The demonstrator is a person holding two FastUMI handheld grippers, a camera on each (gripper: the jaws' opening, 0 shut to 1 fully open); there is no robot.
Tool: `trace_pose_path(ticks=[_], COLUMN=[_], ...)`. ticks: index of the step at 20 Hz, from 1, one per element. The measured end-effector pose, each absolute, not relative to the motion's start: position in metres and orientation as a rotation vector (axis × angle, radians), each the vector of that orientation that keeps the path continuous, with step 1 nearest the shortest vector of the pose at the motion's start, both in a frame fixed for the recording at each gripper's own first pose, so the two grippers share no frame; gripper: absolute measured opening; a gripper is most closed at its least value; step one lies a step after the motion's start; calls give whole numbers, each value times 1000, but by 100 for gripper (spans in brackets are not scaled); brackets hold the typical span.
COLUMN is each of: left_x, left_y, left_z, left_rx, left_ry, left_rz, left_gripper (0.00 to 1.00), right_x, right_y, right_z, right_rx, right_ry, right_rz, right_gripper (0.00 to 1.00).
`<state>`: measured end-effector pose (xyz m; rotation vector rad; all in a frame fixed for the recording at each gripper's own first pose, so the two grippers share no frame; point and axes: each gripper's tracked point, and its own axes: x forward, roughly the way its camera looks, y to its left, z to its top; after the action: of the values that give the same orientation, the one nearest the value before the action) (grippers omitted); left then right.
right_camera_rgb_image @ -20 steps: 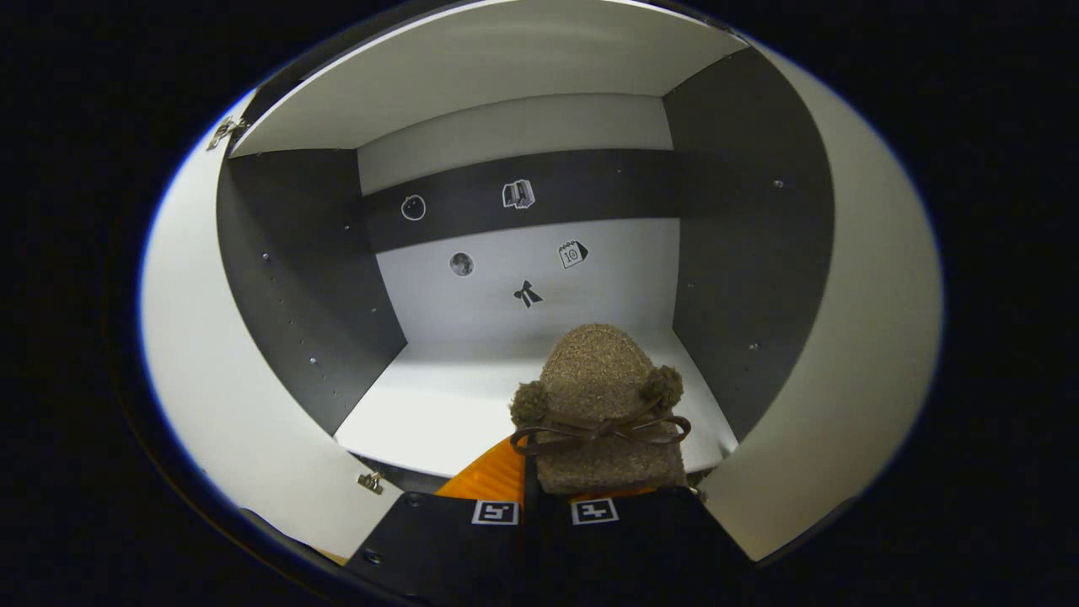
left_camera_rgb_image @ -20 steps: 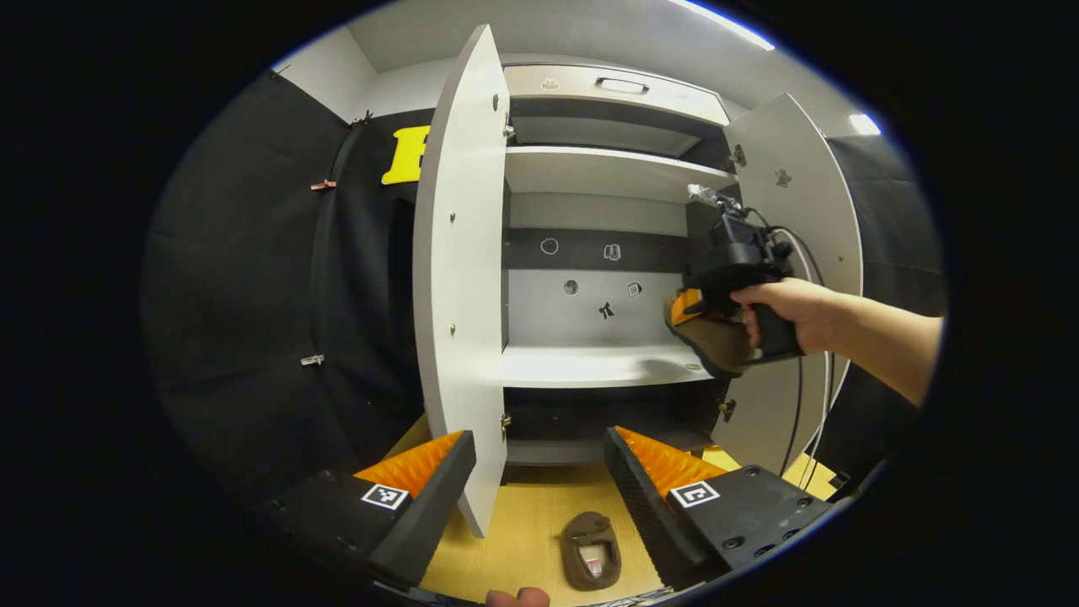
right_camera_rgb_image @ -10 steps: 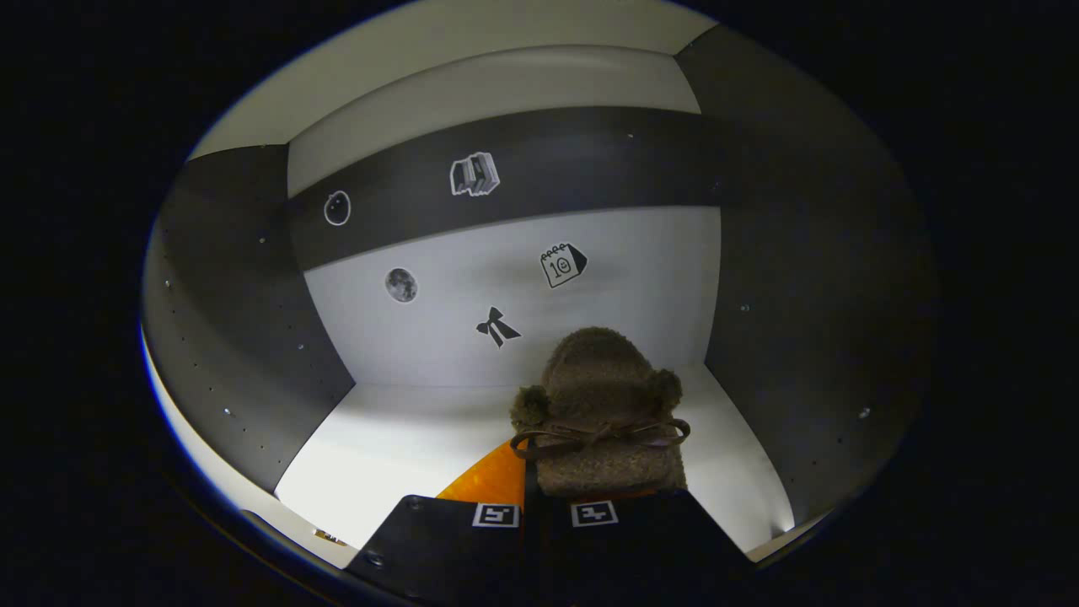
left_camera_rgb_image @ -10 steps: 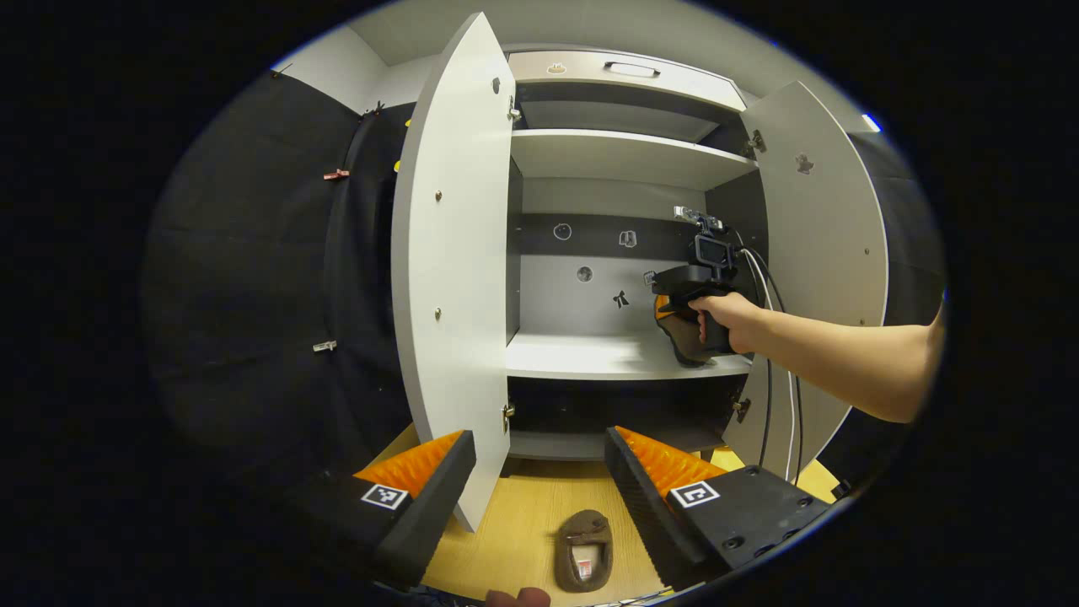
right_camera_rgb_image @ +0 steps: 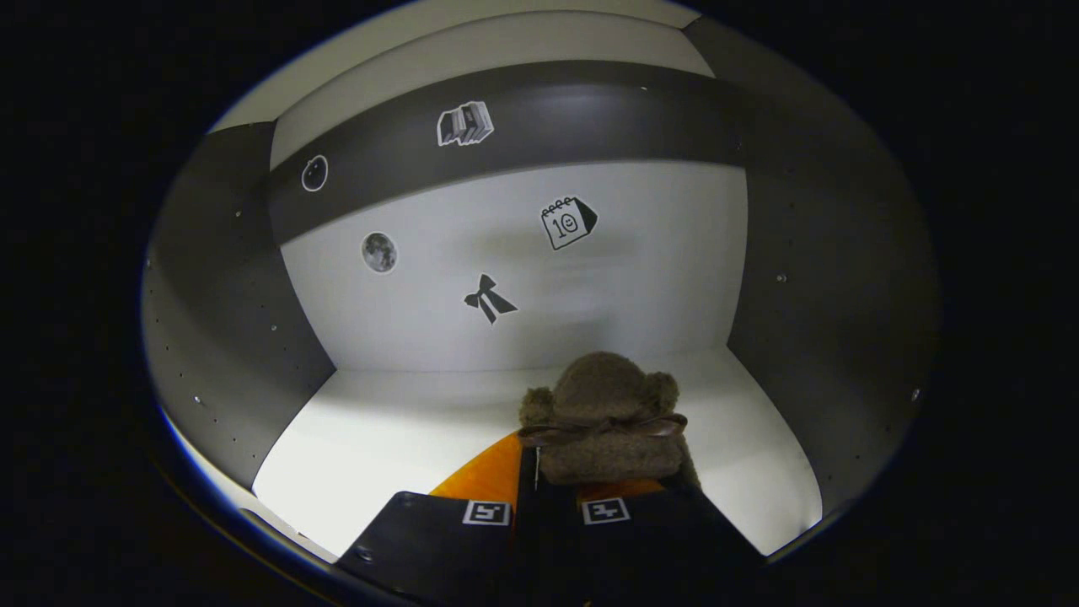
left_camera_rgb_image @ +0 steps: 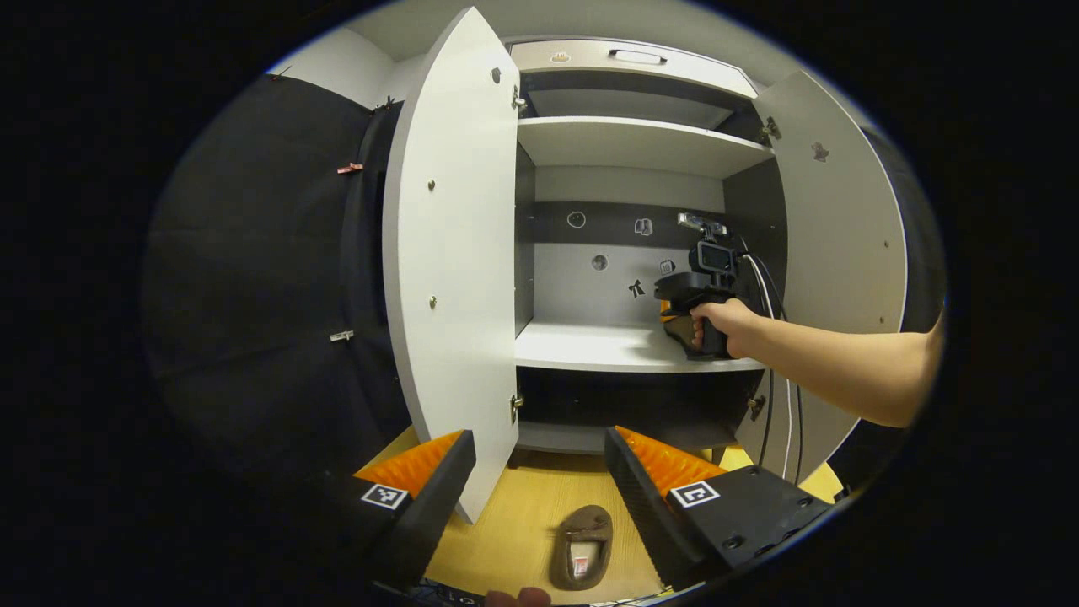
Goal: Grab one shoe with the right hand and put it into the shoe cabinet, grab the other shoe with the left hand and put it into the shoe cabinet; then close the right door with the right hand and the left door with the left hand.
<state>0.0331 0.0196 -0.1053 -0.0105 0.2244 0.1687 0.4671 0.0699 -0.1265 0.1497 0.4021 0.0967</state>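
Brown fuzzy shoe (right_camera_rgb_image: 600, 421) sits pinched in your right gripper (right_camera_rgb_image: 548, 497) fingers, low over the cabinet shelf (right_camera_rgb_image: 405, 438): release it there. Your left gripper (left_camera_rgb_image: 539, 480) gapes empty above the other shoe (left_camera_rgb_image: 582, 546) on the floor.

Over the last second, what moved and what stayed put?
The right gripper carried its fuzzy shoe deeper into the cabinet, down toward the shelf, and kept its grip. The left gripper stayed open over the other shoe on the floor; both doors stayed open.
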Motion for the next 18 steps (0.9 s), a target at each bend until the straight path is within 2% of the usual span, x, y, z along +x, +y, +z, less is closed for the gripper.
trace_pose_path(ticks=[1, 2, 5, 6, 7, 10, 12, 18], left_x=[32, 31, 27, 26, 24, 21, 21, 26], left_y=[18, 16, 13, 13, 13, 10, 10, 21], left_z=[-106, -105, -107, -106, -105, -102, -104, -127], left_rx=[-15, -21, -18, -11, -7, 1, 4, -22], left_ry=[226, 223, 234, 233, 232, 219, 214, 216], left_rz=[174, 178, 196, 199, 198, 151, 113, 3], left_gripper=[97, 97, 97, 98, 98, 97, 97, 97], right_x=[462, 458, 440, 434, 425, 400, 378, 298], right_y=[75, 78, 85, 88, 89, 88, 82, 64], right_z=[-124, -122, -114, -112, -109, -96, -93, -45], right_rx=[143, 126, 107, 112, 107, 83, 78, 138], right_ry=[398, 392, 372, 367, 360, 329, 321, 169], right_rz=[118, 131, 162, 171, 179, 179, 163, 132], right_gripper=[21, 43, 65, 77, 78, 93, 99, 98])
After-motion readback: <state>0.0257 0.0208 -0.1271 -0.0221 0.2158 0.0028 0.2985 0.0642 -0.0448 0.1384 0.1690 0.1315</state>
